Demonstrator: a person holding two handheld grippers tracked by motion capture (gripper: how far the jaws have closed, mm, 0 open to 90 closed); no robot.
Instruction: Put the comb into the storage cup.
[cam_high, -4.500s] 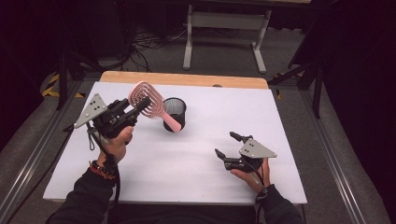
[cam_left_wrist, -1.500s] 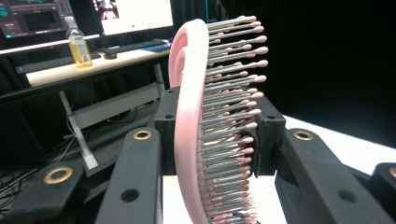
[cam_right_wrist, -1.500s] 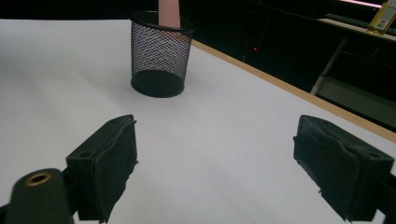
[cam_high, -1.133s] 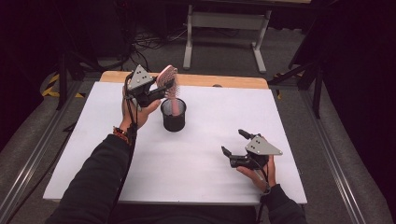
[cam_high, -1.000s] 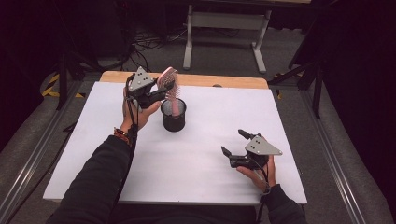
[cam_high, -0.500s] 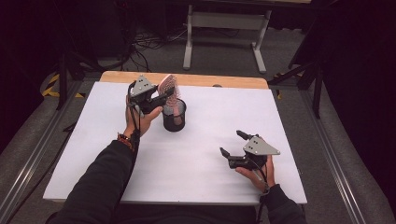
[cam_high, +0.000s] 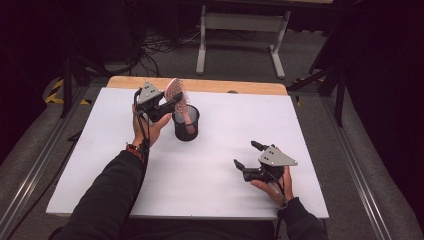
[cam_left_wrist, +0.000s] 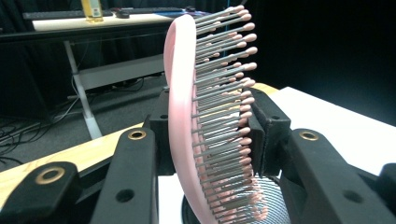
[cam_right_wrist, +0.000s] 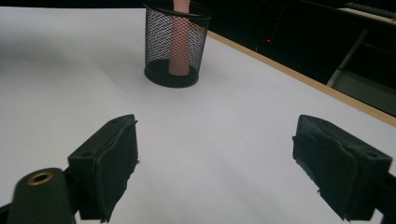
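A pink hairbrush (cam_high: 178, 97) stands handle-down in a black mesh cup (cam_high: 186, 122) on the white table. My left gripper (cam_high: 170, 102) is shut on the brush's head just above the cup's rim. Up close in the left gripper view the brush (cam_left_wrist: 187, 112) sits between both jaws, bristles pointing right, with the cup (cam_left_wrist: 273, 200) below. My right gripper (cam_high: 246, 155) rests low at the table's right front, open and holding nothing. The right gripper view shows the cup (cam_right_wrist: 175, 44) ahead with the pink handle (cam_right_wrist: 180, 51) inside it.
The white table top (cam_high: 100, 150) has a wooden strip (cam_high: 215, 86) along its far edge. Beyond the table stand a grey desk frame (cam_high: 240, 30) and loose cables (cam_high: 155, 42) on the floor.
My left gripper carried the brush from the table's left to above the cup, turned it upright and lowered its handle into the cup. The right gripper has barely moved.
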